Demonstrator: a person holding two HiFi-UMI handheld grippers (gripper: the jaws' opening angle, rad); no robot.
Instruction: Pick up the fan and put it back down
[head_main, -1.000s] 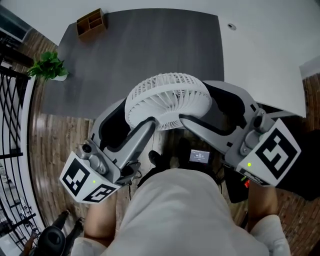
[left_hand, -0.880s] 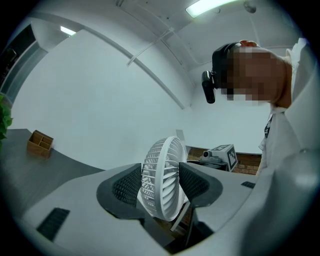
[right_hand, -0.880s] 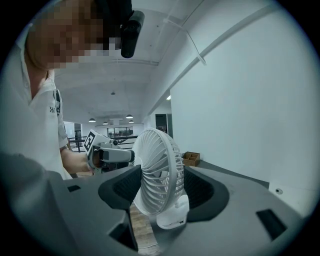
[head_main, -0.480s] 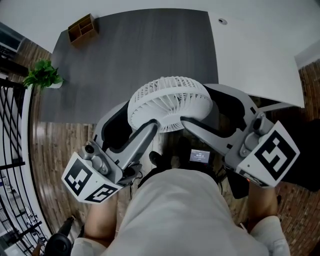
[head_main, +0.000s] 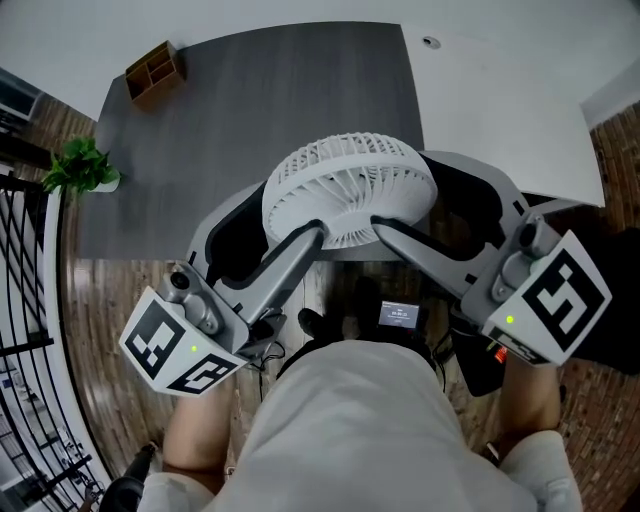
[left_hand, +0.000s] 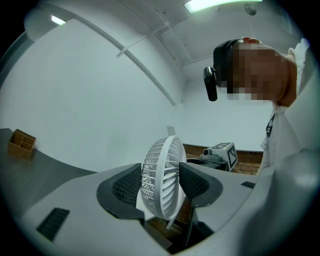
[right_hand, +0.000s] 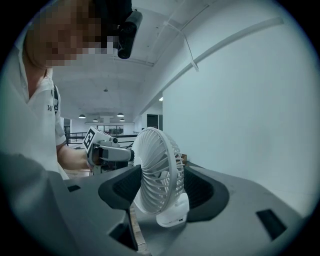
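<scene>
by grey table (head_main: 250, 110), left tool (head_main: 272, 218) and right tool (head_main: 440, 208) clamp fan (head_main: 350, 180), tips hidden overhead.

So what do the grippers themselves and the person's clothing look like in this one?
The left gripper and right gripper are both smooth grey plastic, with long curved jaws lined with black textured pads. Each carries a white marker cube printed with black squares, and has a small green light beside it. The person wears a light short-sleeved shirt.
</scene>
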